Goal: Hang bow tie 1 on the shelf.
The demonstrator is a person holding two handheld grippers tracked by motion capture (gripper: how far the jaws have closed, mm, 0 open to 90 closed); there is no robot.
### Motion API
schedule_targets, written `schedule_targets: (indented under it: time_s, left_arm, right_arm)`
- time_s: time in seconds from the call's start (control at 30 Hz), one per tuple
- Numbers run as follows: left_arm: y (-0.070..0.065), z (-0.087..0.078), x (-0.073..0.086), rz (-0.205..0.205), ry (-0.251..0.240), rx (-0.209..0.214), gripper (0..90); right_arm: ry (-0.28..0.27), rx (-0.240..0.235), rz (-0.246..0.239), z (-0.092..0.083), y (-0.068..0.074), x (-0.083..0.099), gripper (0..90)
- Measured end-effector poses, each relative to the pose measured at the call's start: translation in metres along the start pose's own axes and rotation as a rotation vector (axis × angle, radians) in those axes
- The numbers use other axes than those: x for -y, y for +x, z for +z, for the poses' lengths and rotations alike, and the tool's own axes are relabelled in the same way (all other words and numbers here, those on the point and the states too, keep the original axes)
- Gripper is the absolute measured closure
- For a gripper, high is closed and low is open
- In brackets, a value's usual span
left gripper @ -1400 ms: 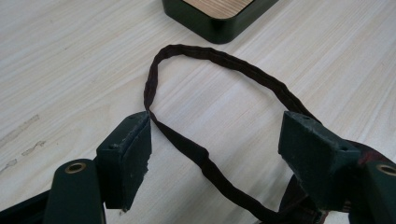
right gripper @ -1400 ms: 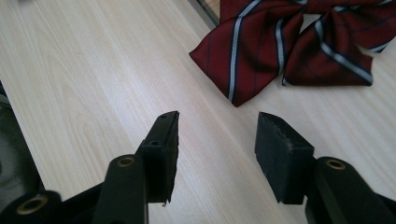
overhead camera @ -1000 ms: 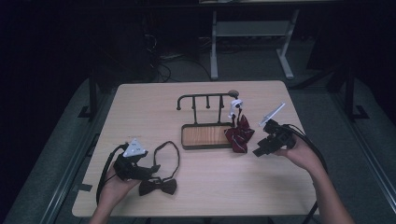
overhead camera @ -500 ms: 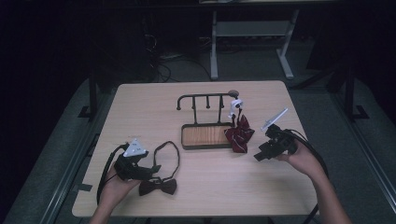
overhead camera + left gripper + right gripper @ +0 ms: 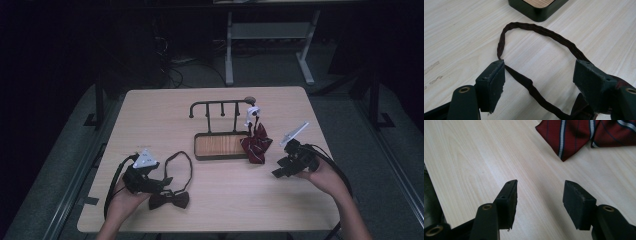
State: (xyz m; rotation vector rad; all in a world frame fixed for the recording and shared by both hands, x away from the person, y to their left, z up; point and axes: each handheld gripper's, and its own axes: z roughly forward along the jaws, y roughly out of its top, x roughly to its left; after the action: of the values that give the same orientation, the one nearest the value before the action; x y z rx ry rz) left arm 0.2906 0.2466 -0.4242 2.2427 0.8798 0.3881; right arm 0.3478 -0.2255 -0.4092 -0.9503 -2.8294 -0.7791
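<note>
A dark bow tie lies near the table's front left, its thin strap looped toward the rack. My left gripper is open just left of the bow tie. In the left gripper view the strap curves between the open jaws of the left gripper, and the bow tie sits under the right one. A red striped tie hangs from the black rack by a white clip. My right gripper is open over bare wood right of the red striped tie.
The rack stands on a dark tray with a wooden floor at the table's middle; its corner shows ahead of the left gripper. The table edge runs close on the left of the right gripper view. A white frame stands beyond the table.
My right gripper has drawn back from the red tie toward the front right of the table. The left gripper has stayed beside the bow tie.
</note>
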Motion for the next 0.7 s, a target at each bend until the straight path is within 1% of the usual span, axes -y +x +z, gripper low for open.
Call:
schedule_targets:
  time_s: [0.03, 0.1, 0.23, 0.3, 0.37, 0.4, 0.43, 0.53, 0.6, 0.7]
  left_arm:
    - [0.000, 0.000, 0.000, -0.002, 0.001, 0.000, 26.1]
    - [0.001, 0.000, 0.000, 0.008, 0.007, -0.005, 26.1]
    - [0.002, 0.000, 0.000, 0.001, 0.009, -0.004, 26.8]
    - [0.003, 0.000, 0.000, -0.002, 0.016, -0.001, 29.4]
    - [0.004, 0.001, -0.001, -0.001, 0.016, -0.001, 30.1]
    - [0.004, 0.001, -0.001, 0.002, 0.018, 0.000, 30.3]
    - [0.004, 0.002, -0.001, -0.004, 0.019, 0.000, 30.7]
    - [0.005, 0.002, -0.003, 0.002, 0.023, -0.002, 31.8]
    - [0.007, 0.002, -0.005, 0.010, 0.026, -0.005, 33.2]
    - [0.010, 0.004, -0.008, 0.003, 0.033, -0.004, 35.1]
  right_arm:
    - [-0.002, -0.001, -0.005, 0.000, 0.001, 0.000, 44.8]
    - [-0.008, 0.001, -0.008, 0.002, 0.002, 0.002, 44.6]
    - [-0.018, -0.003, -0.005, 0.003, 0.004, 0.006, 44.4]
    - [-0.020, -0.004, -0.004, 0.004, 0.006, 0.009, 44.4]
    - [-0.024, 0.000, -0.005, 0.005, 0.006, 0.011, 44.1]
    - [-0.022, -0.001, 0.002, 0.005, 0.007, 0.012, 44.0]
    - [-0.026, 0.002, 0.000, 0.005, 0.007, 0.013, 43.9]
    - [-0.035, 0.006, -0.001, 0.004, 0.008, 0.015, 43.8]
    - [-0.032, 0.011, -0.004, 0.002, 0.010, 0.015, 43.6]
    - [-0.043, 0.010, -0.008, 0.001, 0.010, 0.016, 43.5]
